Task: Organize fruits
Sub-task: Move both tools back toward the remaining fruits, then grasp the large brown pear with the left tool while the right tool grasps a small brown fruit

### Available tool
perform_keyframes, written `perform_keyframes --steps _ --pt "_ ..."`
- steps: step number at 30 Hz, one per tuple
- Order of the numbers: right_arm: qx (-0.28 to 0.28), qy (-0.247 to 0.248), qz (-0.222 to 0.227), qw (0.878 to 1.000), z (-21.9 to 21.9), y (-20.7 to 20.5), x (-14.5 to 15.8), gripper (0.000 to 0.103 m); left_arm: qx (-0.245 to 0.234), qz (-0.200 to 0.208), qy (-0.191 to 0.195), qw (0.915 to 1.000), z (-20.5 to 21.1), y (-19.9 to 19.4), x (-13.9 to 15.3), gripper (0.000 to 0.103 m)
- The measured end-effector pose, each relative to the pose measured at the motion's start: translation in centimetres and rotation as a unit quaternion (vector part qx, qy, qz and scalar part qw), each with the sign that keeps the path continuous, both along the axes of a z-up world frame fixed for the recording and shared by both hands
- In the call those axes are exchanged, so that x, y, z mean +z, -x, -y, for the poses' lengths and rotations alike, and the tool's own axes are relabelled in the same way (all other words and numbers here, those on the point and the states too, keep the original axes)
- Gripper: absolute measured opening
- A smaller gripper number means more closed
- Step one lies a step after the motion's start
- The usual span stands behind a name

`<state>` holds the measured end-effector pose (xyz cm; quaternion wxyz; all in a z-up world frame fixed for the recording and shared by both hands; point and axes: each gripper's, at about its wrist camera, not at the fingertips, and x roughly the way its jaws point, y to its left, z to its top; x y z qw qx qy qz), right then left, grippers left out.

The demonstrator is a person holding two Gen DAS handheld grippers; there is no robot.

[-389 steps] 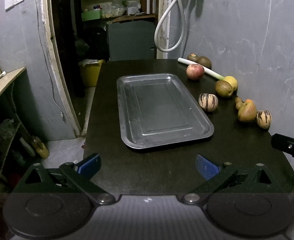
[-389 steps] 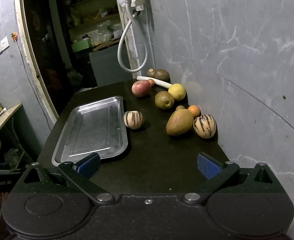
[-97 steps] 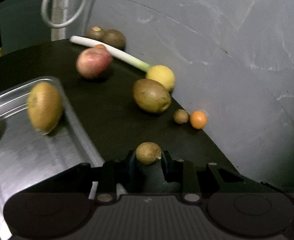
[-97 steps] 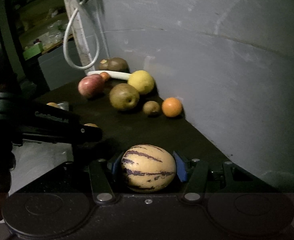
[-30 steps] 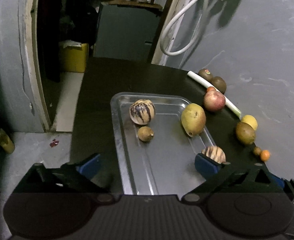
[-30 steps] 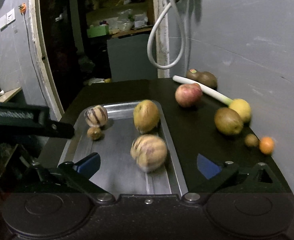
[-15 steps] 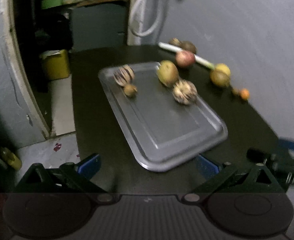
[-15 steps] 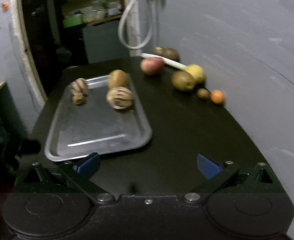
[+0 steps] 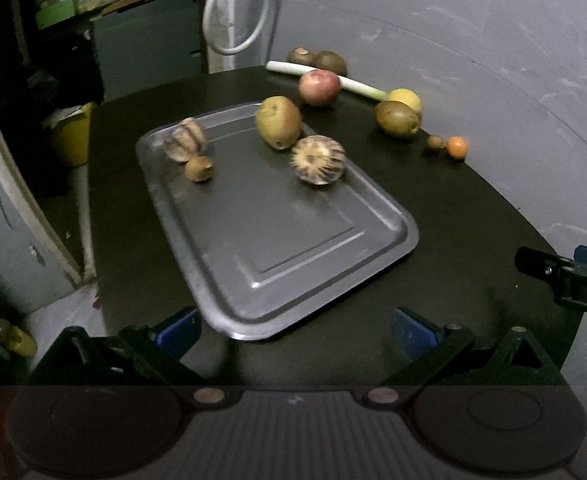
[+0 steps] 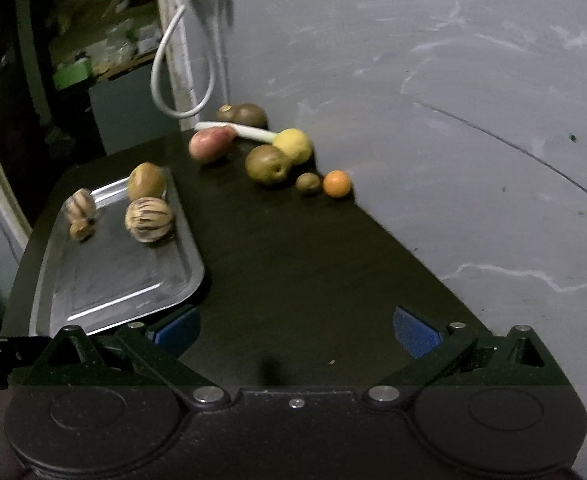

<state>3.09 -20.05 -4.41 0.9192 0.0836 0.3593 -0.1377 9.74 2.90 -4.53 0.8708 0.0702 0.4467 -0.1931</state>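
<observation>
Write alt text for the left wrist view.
A metal tray on a dark table holds four fruits at its far end: two striped melons, a mango and a small brown fruit. More fruit lies along the grey wall. The left gripper hovers open and empty.

Four fruits [image 9: 318, 160] lie at the tray's [image 9: 313, 256] far end; the other fruits [image 9: 397, 118] right, beside the wall [image 9: 473, 60].

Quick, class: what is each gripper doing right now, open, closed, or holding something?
Left gripper: jaws open, holding nothing, above the near end of the tray.
Right gripper: jaws open, holding nothing, over the table.
</observation>
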Motion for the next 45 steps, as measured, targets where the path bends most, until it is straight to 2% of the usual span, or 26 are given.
perform_keyframes --steps 10,16,22,25,29,33,35,37,43,45 --pt "-0.033 -0.025 0.028 0.999 2.8 -2.5 -1.3 0.102 -0.007 -0.003 0.001 1.0 4.3 -4.9 0.1 0.102" --pt "-0.045 -0.027 0.032 0.998 3.7 -6.0 -2.5 0.102 -0.013 0.007 0.008 0.9999 7.3 -9.5 0.7 0.102" --pt "-0.094 -0.025 0.043 0.994 4.2 -10.1 -2.9 0.101 -0.029 0.008 0.03 0.9991 11.2 -14.1 0.9 0.102" --pt "-0.116 -0.031 0.059 0.991 4.6 -11.9 -3.0 0.095 -0.046 0.006 0.038 0.9982 13.4 -16.2 0.8 0.102" --pt "-0.117 -0.028 0.058 0.991 4.8 -14.1 -3.6 0.086 -0.07 -0.004 0.043 0.9966 16.4 -18.8 0.2 0.102" --pt "-0.093 -0.02 0.052 0.994 4.9 -16.2 -4.3 0.073 -0.092 -0.034 0.049 0.9939 18.6 -21.0 -1.0 0.102" --pt "-0.076 -0.017 0.049 0.996 4.8 -16.9 -4.6 0.062 -0.093 -0.05 0.05 0.9932 19.4 -22.1 -1.7 0.102" --pt "-0.064 -0.011 0.042 0.997 4.7 -17.7 -5.0 0.057 -0.093 -0.062 0.049 0.9925 20.0 -23.0 -2.3 0.102" --pt "-0.063 -0.006 0.036 0.997 5.0 -19.4 -5.6 0.054 -0.099 -0.08 0.056 0.9903 20.6 -24.5 -3.2 0.102" --pt "-0.066 -0.009 0.035 0.997 5.1 -19.8 -5.8 0.049 -0.1 -0.089 0.062 0.9891 20.8 -24.8 -3.4 0.099"
